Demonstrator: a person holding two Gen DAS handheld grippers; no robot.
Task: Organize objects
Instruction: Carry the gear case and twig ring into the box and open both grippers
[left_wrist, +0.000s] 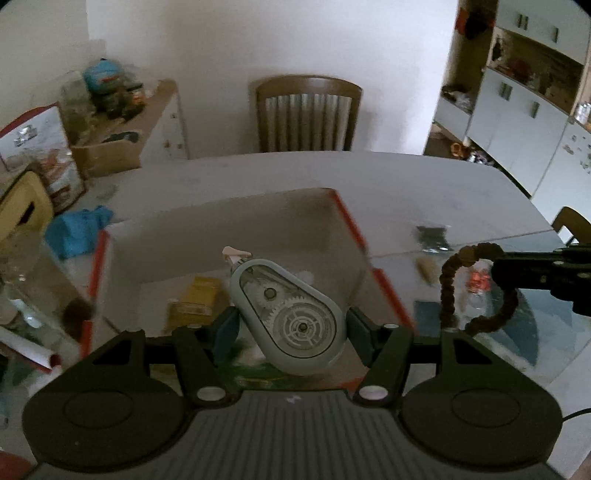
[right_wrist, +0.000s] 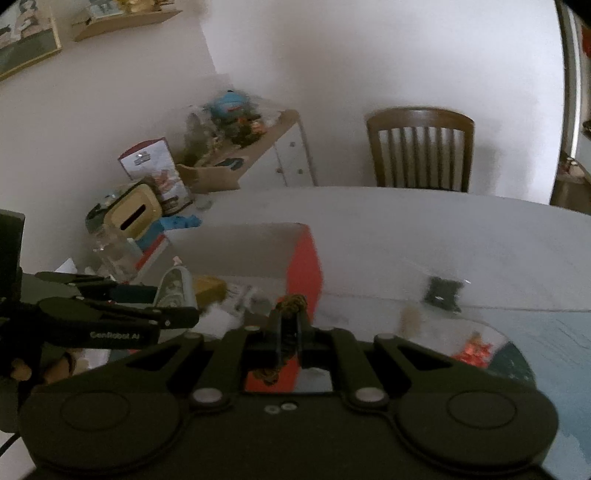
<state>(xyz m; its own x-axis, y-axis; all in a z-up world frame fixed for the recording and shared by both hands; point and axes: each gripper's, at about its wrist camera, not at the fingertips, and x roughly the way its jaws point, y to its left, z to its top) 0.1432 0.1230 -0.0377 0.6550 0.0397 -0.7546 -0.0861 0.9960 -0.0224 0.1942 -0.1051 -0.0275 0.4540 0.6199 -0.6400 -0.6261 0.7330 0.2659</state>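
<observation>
two things are in hand at once. the left gripper (left_wrist: 291, 325) is clamped across the wide end of a grey tape roller (left_wrist: 286, 314), which hangs above the open box (left_wrist: 347, 218); its nib points to 11 o'clock. the shell looks like hard, smooth, light plastic, stiff enough for a firm squeeze but probably slippery on its curved sides, so the broad middle seems a safer hold than the tapering tip. the right gripper (right_wrist: 290, 325) has its jaws pressed together on a brown bead loop (left_wrist: 476, 288), which dangles at 3 o'clock of the roller. the loop seems light and limp; it will likely swing and sag, so pinching a few beads should do. a small dark packet (right_wrist: 443, 290) lies on the table (right_wrist: 424, 229) at 2 o'clock of the box.
</observation>
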